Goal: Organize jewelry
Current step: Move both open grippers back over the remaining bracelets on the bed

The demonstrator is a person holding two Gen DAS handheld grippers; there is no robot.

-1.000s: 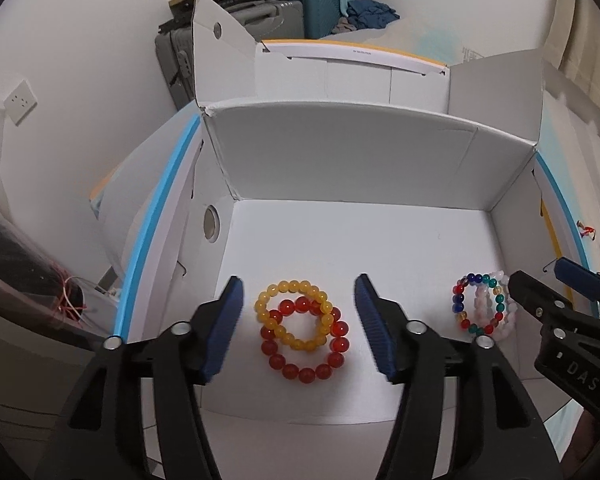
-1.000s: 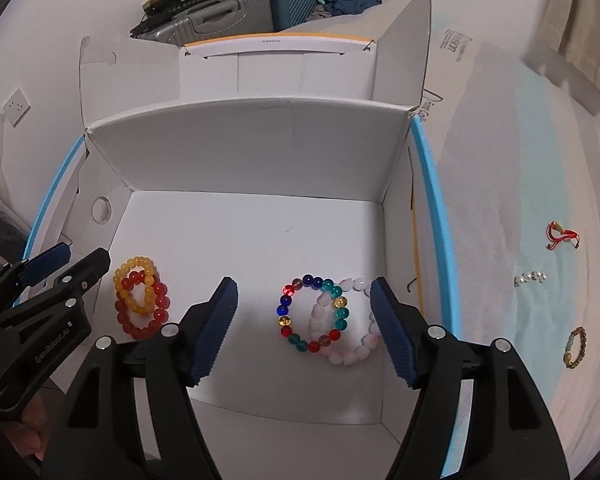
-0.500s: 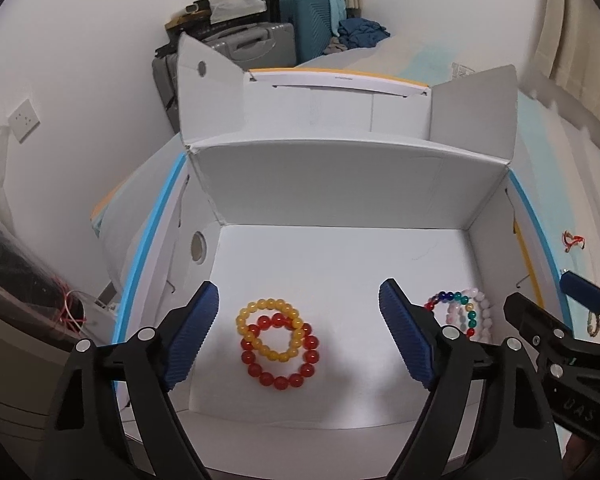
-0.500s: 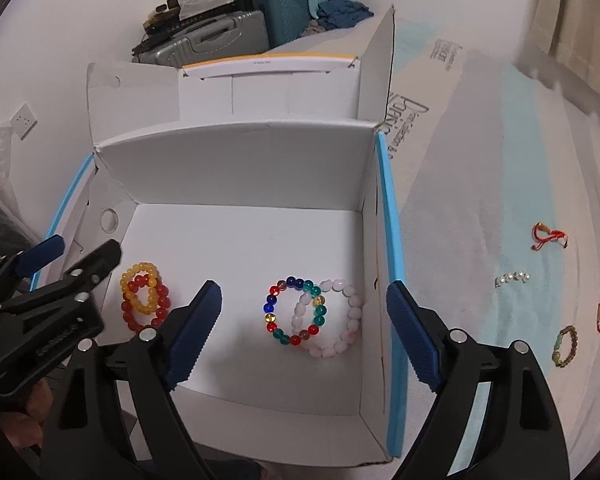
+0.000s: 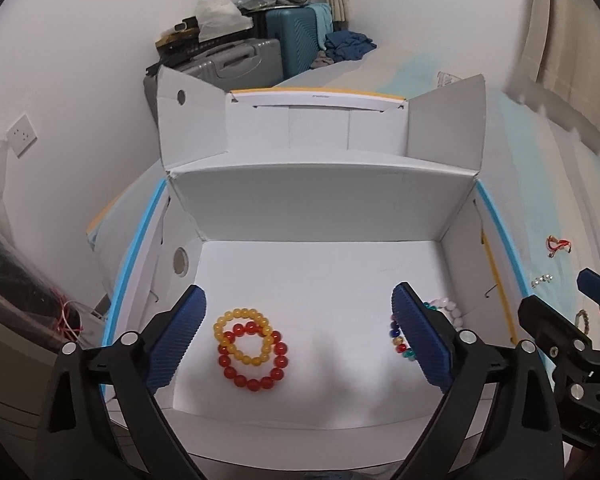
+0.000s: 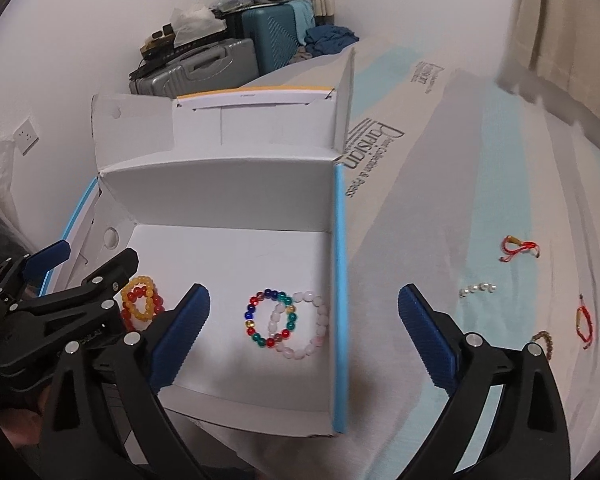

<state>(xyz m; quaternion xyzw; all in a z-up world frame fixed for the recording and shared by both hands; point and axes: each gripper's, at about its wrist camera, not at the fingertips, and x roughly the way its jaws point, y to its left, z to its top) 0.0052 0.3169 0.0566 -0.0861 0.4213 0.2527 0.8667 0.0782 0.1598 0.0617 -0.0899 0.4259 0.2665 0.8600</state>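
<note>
An open white box point(image 5: 324, 200) point(image 6: 220, 184) holds a yellow bracelet point(image 5: 244, 336) lying over a red bracelet point(image 5: 256, 364) at its left, and a multicolour bracelet point(image 6: 270, 318) overlapping a pale pink one point(image 6: 304, 324) at its right. My left gripper point(image 5: 300, 344) is open and empty above the box front. My right gripper point(image 6: 304, 344) is open and empty, straddling the box's blue right edge point(image 6: 340, 300). On the bed sheet right of the box lie a red cord bracelet point(image 6: 518, 248), a small pearl string point(image 6: 476, 290), another red cord piece point(image 6: 584, 322) and a brown bead bracelet point(image 6: 544, 342).
Suitcases point(image 5: 260, 56) and piled clothes point(image 5: 344, 48) stand against the wall behind the box. A wall socket point(image 5: 20, 136) is at the left. The box's lid flaps point(image 5: 192, 120) stand upright at the back. A curtain point(image 6: 572, 20) hangs at the right.
Both grippers have opened wider and drawn back and up from the box. The right gripper has shifted to the right, over the box's blue edge. The bracelets have not moved.
</note>
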